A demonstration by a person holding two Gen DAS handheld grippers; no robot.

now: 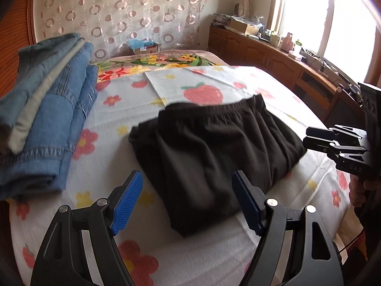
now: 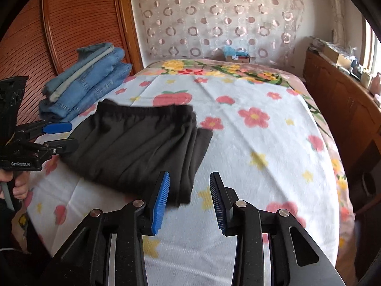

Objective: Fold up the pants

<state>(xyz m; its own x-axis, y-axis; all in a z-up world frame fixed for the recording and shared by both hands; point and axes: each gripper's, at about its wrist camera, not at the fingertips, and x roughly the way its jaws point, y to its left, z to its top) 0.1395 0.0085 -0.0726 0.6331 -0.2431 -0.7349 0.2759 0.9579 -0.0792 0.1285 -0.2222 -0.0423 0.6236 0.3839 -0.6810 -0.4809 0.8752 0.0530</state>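
The folded black soft-knit pants [image 1: 214, 147] lie mid-bed on the flowered white sheet [image 1: 107, 250], at twelve o'clock from the wide, empty left gripper [image 1: 188, 202]; the right gripper [image 2: 189, 200], part-open and empty, hovers at their five-o'clock corner; light, limp cloth, likely best pinched at doubled edges.

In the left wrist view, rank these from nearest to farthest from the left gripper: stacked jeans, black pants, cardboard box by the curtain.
From the left gripper:
1. Black pants, directly ahead, under the fingertips.
2. Stacked jeans, off to the left.
3. Cardboard box, beyond the bed's far end.
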